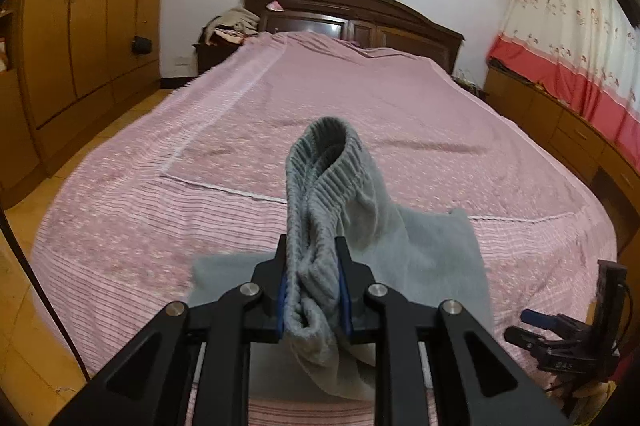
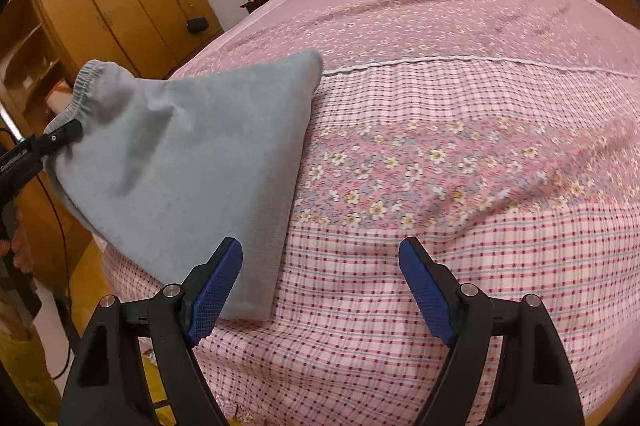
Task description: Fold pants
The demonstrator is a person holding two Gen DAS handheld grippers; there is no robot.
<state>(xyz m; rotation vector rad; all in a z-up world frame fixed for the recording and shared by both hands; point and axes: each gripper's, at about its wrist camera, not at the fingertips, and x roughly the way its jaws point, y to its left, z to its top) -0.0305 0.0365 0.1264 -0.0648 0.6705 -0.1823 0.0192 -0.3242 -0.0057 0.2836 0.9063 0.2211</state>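
The soft grey fleece pants with a ribbed elastic waistband (image 1: 320, 186) hang partly lifted over the near end of the bed, their lower part lying flat on the pink floral and checked bedspread (image 2: 460, 154). My left tongs (image 1: 312, 290) are clamped on the bunched waistband, which loops up ahead of the blue pads. My right tongs (image 2: 320, 282) stand wide apart and hold nothing, their left pad just over the folded edge of the pants. Beyond the bed stand a dark wooden headboard (image 1: 360, 14) and an orange-brown wardrobe (image 1: 88, 14).
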